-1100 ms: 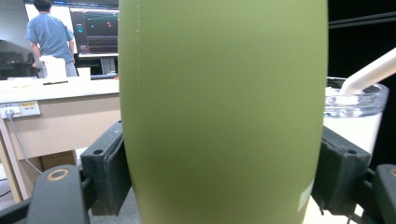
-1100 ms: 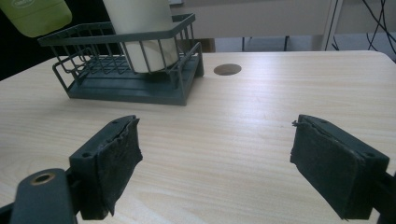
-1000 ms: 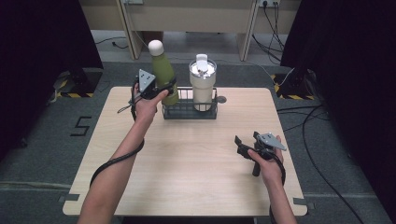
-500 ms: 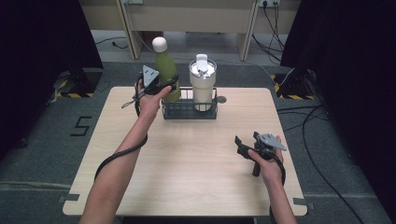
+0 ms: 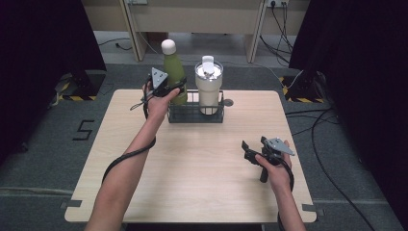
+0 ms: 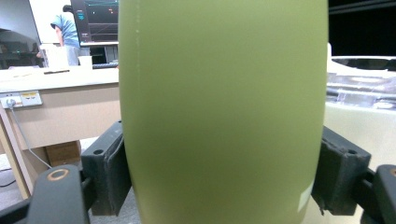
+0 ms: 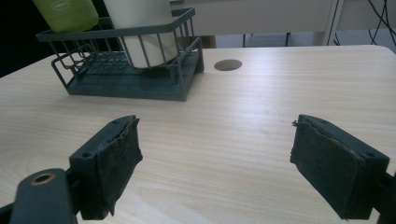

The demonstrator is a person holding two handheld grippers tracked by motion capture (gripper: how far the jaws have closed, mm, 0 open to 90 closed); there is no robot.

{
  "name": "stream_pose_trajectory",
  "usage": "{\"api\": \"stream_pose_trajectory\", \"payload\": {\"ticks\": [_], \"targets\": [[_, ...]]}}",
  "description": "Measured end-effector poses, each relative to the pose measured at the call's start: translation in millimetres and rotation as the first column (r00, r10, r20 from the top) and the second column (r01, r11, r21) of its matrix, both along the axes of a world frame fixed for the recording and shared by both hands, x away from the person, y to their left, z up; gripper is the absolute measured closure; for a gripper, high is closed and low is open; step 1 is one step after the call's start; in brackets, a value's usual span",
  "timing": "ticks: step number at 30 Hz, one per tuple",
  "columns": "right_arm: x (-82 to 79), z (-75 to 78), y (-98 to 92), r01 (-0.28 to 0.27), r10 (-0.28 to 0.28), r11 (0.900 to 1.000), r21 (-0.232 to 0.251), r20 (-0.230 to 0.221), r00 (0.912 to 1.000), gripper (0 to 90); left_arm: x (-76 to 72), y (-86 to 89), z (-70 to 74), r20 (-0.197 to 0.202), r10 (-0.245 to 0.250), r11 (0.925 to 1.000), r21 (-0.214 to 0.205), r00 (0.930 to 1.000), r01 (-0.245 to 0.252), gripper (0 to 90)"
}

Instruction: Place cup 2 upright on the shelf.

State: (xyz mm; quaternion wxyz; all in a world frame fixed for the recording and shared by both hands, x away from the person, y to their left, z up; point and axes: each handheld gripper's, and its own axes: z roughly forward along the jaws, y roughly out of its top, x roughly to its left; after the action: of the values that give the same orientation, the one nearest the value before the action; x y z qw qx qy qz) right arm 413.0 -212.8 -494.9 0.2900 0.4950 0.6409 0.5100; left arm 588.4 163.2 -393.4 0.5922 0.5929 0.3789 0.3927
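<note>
On the far middle of your table (image 5: pixel 192 173) stands the wire basket (image 5: pixel 195 115). The tumbler (image 5: pixel 209 86) stands in its right half; the bottle (image 5: pixel 172 67) is over its left end. Your right gripper (image 5: pixel 250 153) is near the front right, well apart.

Your green bottle (image 5: pixel 172 67), white-capped and upright, hangs over the left end of the wire basket (image 5: pixel 195 114).

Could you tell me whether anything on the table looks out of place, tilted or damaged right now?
Mostly no. The green bottle leans a little in the left gripper, its base above the wire basket floor rather than seated. The white tumbler stands upright in the basket. The right gripper's pads look frayed at the edges.
</note>
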Motion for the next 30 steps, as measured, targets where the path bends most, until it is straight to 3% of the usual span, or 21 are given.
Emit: {"api": "stream_pose_trajectory", "payload": {"ticks": [12, 30], "targets": [[0.1, -1.0, 0.1, 0.000, 0.000, 1.0000, 0.001, -0.001, 1.0000, 15.3, 7.4, -3.7, -12.9, -0.037, 0.007, 0.9997, 0.025, 0.9993, -0.006, 20.1], [0.4, -2.5, 1.6, -0.003, 0.003, 1.0000, 0.000, -0.008, 1.0000, 15.3, 13.6, -3.6, -29.7, -0.085, 0.023, 0.9993, 0.031, 0.9961, -0.021, 20.0]]}}
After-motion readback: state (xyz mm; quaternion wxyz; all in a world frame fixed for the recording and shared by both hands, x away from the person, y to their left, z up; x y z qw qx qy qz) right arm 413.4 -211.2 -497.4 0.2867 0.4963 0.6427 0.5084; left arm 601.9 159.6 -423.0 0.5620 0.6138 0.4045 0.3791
